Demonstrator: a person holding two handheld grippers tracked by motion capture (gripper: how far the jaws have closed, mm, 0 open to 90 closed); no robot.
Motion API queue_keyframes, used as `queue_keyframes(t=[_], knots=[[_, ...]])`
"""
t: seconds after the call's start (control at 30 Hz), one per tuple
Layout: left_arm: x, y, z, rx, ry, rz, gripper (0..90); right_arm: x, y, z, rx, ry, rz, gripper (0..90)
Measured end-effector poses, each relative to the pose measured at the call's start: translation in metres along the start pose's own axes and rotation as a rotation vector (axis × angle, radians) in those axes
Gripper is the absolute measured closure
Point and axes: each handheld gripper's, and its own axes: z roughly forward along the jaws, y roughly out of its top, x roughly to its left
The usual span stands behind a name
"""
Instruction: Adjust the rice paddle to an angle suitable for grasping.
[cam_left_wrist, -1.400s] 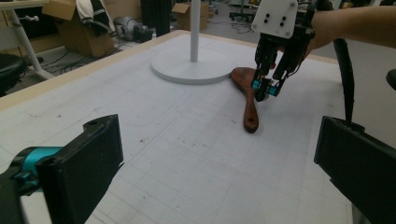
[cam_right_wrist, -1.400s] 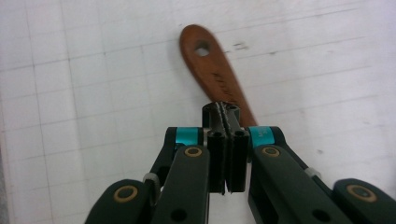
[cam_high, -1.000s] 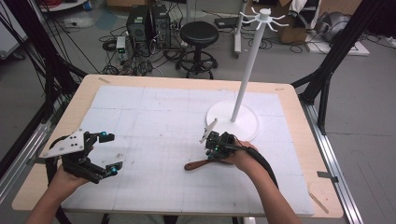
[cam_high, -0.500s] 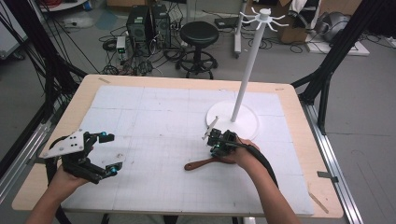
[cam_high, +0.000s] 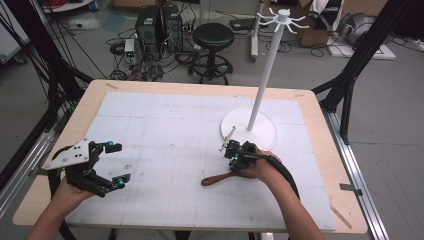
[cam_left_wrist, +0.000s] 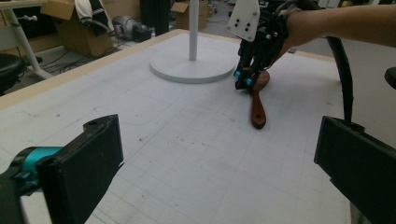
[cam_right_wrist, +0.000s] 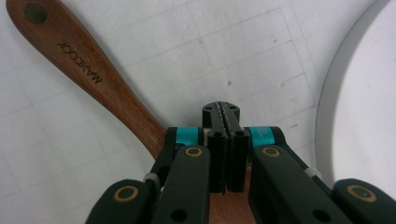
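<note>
My right gripper sits over the spoon, just before the stand's base; my left gripper is well left of it.

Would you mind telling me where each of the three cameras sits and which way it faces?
High view: above the person's side, looking forward and down on the table; both forearms, left gripper, right gripper.
Left gripper view: rides the left gripper, looking level across the table between its open jaws at the white stand; the right gripper farther off.
Right gripper view: rides the right gripper, looking straight down along its shut jaws.
Shared: the wooden spatula, in all three.
</note>
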Motion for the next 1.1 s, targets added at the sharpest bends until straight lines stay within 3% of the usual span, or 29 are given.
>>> queue_keyframes(t=[0.7,0.97,1.1], knots=[[0.0,0.0,0.001,0.003,0.0,-0.001,1.8,0.014,-0.025,-0.011,0.022,0.001,0.009,89.6],[0.0,0.0,0.001,0.003,0.0,-0.002,1.8,0.021,-0.03,-0.011,0.033,0.006,-0.016,89.6],[0.0,0.0,0.001,0.001,0.0,-0.001,1.8,0.023,-0.031,-0.018,0.004,0.003,-0.038,89.6]])
